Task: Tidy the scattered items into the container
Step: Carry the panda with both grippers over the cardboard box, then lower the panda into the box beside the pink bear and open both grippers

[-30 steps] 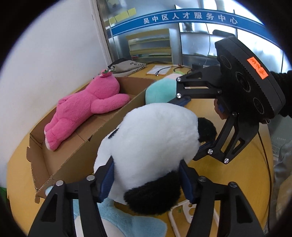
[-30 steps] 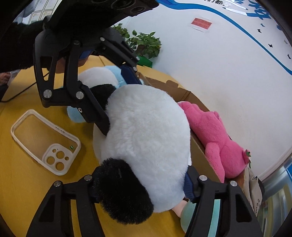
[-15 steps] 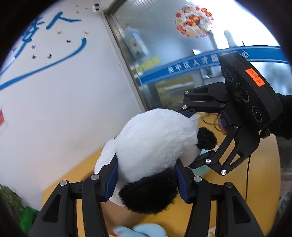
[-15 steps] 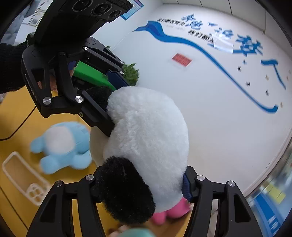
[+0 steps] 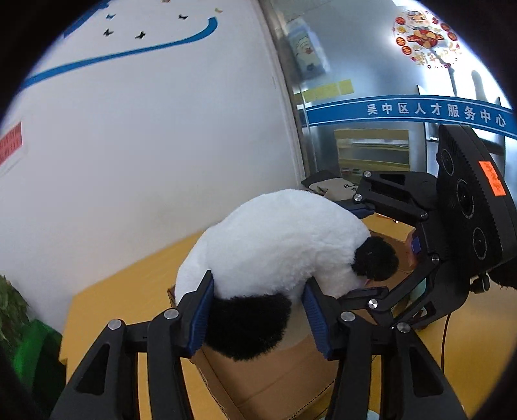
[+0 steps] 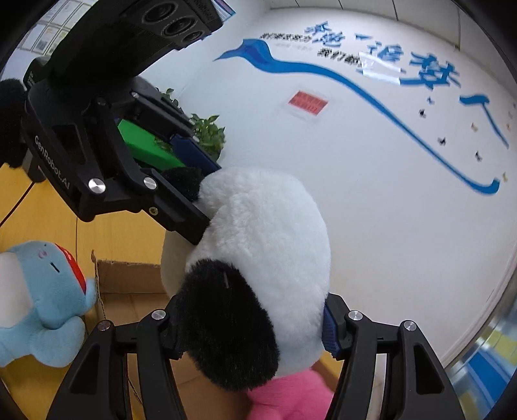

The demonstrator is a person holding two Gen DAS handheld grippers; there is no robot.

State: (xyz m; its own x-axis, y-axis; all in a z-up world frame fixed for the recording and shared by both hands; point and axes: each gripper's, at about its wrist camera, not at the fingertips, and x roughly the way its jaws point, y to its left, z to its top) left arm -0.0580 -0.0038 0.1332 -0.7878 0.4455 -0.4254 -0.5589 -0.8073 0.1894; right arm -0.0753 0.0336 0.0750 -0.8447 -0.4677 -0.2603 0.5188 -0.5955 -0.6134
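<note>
Both grippers are black, with silver screws and blue pads [image 5: 202,318]. The right gripper [image 5: 365,252] bears an orange sticker [image 5: 491,178]; the left gripper [image 6: 200,194] reads "GenRobot.AI".

Office: service-centre banner [image 5: 410,111], wall slogan [image 6: 404,69]

Ahead of me stands a white wall [image 6: 404,210] painted with a sweeping blue stripe [image 6: 371,97], blue characters and small butterfly decals [image 5: 124,27], plus a red notice [image 6: 307,102]. To its right, a glass partition [image 5: 371,64] carries a blue banner [image 5: 404,111] and a festive round sticker [image 5: 426,38]. Yellow shelving [image 5: 371,150] shows behind it. A potted plant [image 6: 206,132] sits by the yellow tabletop [image 5: 129,290].
</note>
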